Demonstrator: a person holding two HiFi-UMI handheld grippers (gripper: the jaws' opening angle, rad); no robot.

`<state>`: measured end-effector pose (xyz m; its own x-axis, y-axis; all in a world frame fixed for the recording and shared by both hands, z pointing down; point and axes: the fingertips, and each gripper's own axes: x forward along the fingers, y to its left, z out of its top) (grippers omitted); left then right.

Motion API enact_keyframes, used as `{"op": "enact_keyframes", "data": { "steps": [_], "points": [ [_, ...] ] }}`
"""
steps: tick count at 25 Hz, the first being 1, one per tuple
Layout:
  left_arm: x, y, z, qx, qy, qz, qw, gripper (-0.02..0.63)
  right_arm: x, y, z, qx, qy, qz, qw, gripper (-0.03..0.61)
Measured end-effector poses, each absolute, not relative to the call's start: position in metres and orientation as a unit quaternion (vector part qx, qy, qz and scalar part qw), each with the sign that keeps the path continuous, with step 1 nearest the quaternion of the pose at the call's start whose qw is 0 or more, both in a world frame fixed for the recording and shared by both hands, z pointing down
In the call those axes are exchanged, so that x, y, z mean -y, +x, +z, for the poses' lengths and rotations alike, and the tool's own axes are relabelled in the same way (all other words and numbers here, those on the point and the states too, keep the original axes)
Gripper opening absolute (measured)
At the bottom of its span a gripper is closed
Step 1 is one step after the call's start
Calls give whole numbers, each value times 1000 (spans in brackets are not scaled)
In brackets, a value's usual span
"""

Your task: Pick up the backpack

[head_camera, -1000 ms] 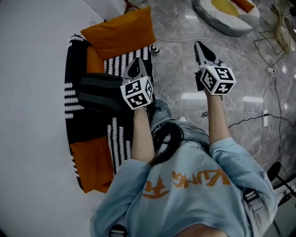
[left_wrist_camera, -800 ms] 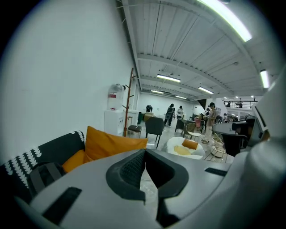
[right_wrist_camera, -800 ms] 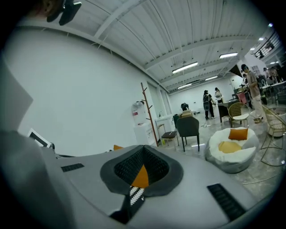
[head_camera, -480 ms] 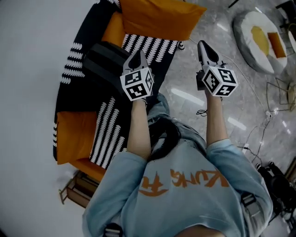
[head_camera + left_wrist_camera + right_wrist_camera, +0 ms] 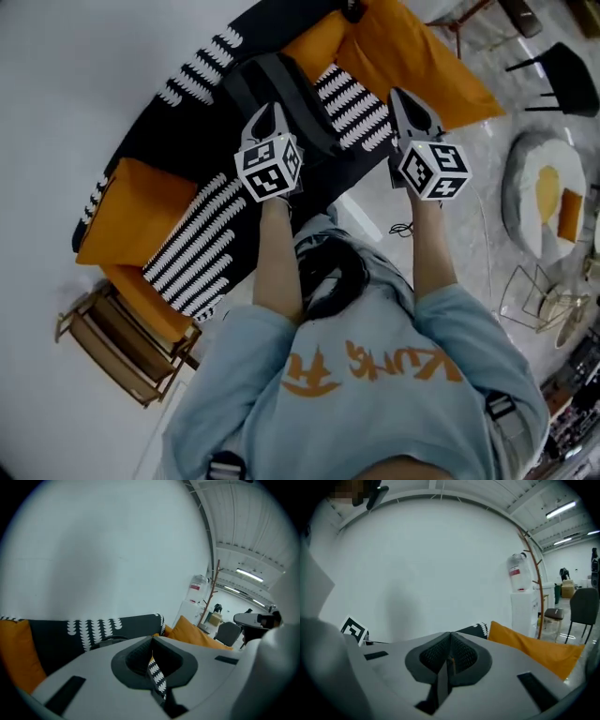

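The backpack (image 5: 286, 94) is a dark grey bag lying on a sofa (image 5: 187, 258) covered in black-and-white patterned cloth, between orange cushions (image 5: 127, 211). My left gripper (image 5: 268, 112) hovers over the backpack's near side, shut and empty. My right gripper (image 5: 402, 97) is level with it to the right, above the sofa's front edge beside another orange cushion (image 5: 422, 52), also shut with nothing in it. In the left gripper view the shut jaws (image 5: 152, 641) point at the sofa back (image 5: 93, 627). The right gripper view has its jaws (image 5: 450, 637) facing the white wall, an orange cushion (image 5: 534, 648) to the right.
A wooden side table (image 5: 122, 342) stands at the sofa's near-left end. On the marble floor to the right lie a round egg-patterned floor cushion (image 5: 544, 197), a wire stand (image 5: 539, 300) and a cable (image 5: 408, 228). A black chair (image 5: 562, 66) is at top right.
The view has swung so the sofa went from the left side to the top centre. Both grippers moved with it; the right one went from over bare floor to the sofa's edge.
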<state>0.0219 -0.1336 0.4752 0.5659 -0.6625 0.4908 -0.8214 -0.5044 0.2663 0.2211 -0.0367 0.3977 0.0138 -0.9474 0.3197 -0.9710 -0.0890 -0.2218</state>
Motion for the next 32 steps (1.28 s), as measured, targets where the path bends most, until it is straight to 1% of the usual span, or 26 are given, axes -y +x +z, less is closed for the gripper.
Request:
{"op": "enact_keyframes", "data": {
  "steps": [4,10,17,20,24,32],
  "points": [
    [159,-16,490,473,825,157,265,20,84,187,410,708,674,205,49,-3],
    [171,-58,505,511,793,150,295,20,125,145,425,743,627,226,64,-3],
    [181,-66,535,551,750,145,335,20,157,133,470,769,572,267,101,-3],
    [194,-75,540,584,724,141,338,20,179,135,489,778,550,279,117,-3],
    [217,-77,550,590,721,142,334,20,216,130,511,793,528,264,150,-2],
    [239,-79,609,594,704,177,348,20,251,112,579,805,483,295,180,-2]
  ]
}}
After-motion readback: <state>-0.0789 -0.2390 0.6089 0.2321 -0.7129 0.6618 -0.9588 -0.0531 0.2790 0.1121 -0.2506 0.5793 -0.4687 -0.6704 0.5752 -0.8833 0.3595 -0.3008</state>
